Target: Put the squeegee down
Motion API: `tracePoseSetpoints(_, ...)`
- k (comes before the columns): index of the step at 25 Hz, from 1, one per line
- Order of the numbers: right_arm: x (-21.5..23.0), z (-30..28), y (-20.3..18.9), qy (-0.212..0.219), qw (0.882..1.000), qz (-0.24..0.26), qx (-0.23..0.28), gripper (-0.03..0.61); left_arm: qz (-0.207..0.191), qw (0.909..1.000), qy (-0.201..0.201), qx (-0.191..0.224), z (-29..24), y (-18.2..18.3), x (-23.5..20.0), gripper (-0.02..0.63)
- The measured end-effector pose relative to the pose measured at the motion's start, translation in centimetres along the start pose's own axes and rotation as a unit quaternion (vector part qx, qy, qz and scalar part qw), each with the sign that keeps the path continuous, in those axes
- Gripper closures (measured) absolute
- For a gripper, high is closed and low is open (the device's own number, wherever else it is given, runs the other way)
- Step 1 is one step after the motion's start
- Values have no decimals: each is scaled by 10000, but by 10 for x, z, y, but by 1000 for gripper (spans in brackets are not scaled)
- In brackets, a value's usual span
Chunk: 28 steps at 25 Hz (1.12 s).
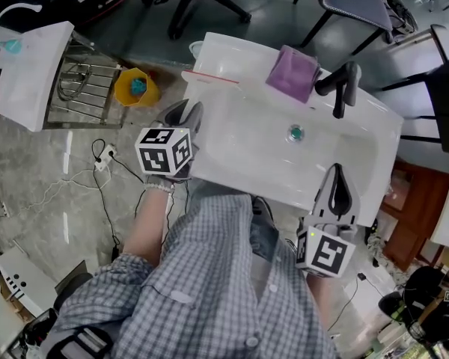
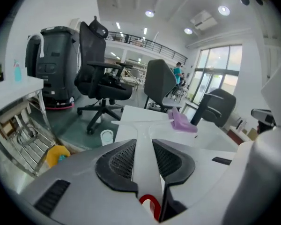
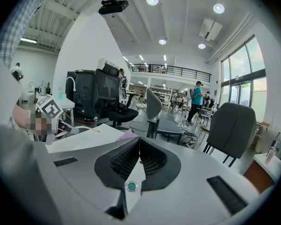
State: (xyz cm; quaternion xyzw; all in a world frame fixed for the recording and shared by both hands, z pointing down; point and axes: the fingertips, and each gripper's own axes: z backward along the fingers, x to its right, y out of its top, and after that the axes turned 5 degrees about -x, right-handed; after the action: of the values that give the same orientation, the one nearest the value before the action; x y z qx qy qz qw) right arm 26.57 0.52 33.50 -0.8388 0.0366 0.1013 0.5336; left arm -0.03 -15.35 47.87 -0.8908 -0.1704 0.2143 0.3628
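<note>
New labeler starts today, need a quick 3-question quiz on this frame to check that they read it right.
1. True or false: the left gripper is closed on the handle of the squeegee.
2. What lies on the back rim of the sink, beside the faucet?
A. a purple cloth
B. a soap bottle
C. a scrubbing brush
3. How do the jaws of the right gripper stand, and what do they hold?

Key: 1 true. 2 A. 3 together, holding nothing.
</note>
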Motion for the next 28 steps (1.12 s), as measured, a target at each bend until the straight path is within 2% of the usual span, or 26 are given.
tracePoseSetpoints(3, -1, -1, -1, 29, 10000, -49, 12, 569, -338, 9990, 225, -194, -6, -3, -1, 511)
tracePoseSetpoints(8, -2, -1, -1, 48, 10000, -66, -1, 569, -339, 9973, 592, -289, -10, -4, -11, 511)
tracePoseSetpoints(13, -1, -1, -6, 35, 10000, 20, -75, 569, -417, 9959, 723, -363, -16, -11, -15, 511)
tracePoseSetpoints(18, -2, -1, -8, 39, 9998, 44, -181, 569, -692, 9919, 909, -556, -20, -17, -17, 509)
tracePoseSetpoints(28, 4, 1, -5, -50, 10000, -5, -71, 569, -936, 9870, 948, -903, -28, -32, -16, 505)
